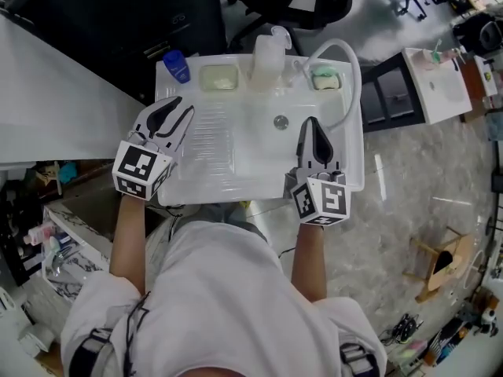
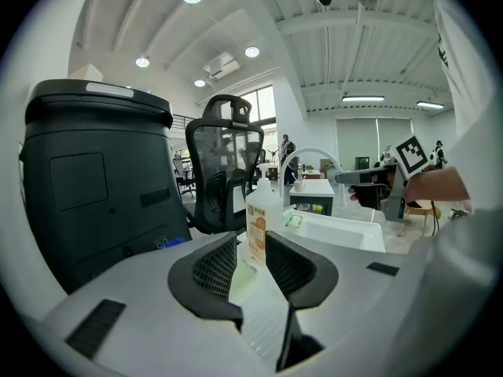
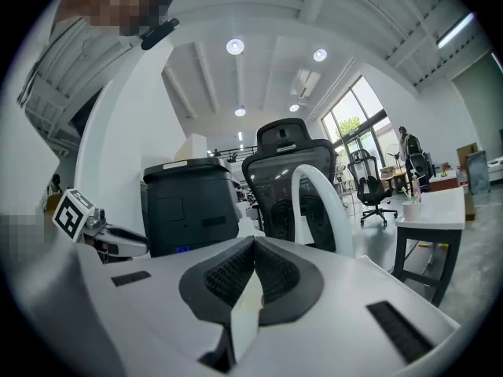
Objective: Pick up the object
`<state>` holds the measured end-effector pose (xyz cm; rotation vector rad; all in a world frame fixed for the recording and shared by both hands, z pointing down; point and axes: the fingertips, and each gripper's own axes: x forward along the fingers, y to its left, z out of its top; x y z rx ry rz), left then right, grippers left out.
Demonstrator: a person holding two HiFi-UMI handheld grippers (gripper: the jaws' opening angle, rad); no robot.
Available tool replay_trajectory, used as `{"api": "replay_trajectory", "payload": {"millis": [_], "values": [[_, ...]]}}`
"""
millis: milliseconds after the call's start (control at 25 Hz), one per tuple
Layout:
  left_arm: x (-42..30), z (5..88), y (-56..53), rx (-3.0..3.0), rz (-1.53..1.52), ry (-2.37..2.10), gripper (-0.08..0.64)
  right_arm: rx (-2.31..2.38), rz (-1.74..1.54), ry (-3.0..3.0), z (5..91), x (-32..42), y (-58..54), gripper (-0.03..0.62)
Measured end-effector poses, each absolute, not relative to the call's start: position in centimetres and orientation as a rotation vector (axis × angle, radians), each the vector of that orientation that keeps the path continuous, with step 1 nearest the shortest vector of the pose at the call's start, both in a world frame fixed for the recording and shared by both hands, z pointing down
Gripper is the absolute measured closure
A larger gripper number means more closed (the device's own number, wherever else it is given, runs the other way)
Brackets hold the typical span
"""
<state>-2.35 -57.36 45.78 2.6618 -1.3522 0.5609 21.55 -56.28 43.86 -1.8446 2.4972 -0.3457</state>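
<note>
Forearms (image 1: 128, 234) reach forward, holding left gripper (image 1: 183, 107) fingers spread and right gripper (image 1: 313, 121) fingers clenched empty above the sink (image 1: 236, 171).

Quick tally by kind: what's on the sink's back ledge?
Bottles: 2, the blue bottle and the pump bottle
Soap bars: 2, the pale yellow bar and the green bar
Total: 4
</note>
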Motion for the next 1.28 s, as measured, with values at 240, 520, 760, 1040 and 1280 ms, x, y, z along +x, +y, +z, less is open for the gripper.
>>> {"api": "replay_trajectory", "payload": {"millis": [240,520,760,1040,1280], "values": [[-1.6,47.8,-59.4,2.710,0.719,-1.265,0.445,-1.844,-0.351,2.511,44.6,21.3,-57.4,0.586],[-0.1,52.3,-62.9,2.744,0.934,-1.080,0.436,-1.824,-0.346,2.488,45.0,21.5,-58.3,0.586],[1.2,57.5,-65.2,2.749,1.172,-0.913,0.433,-1.794,-0.322,2.474,45.0,21.7,-58.4,0.586],[2.3,64.9,-66.8,2.735,1.552,-0.709,0.433,-1.825,-0.353,2.475,46.4,22.0,-58.6,0.586],[2.9,69.1,-68.1,2.705,1.684,-0.633,0.433,-1.851,-0.382,2.493,47.5,22.6,-58.7,0.586]]}}
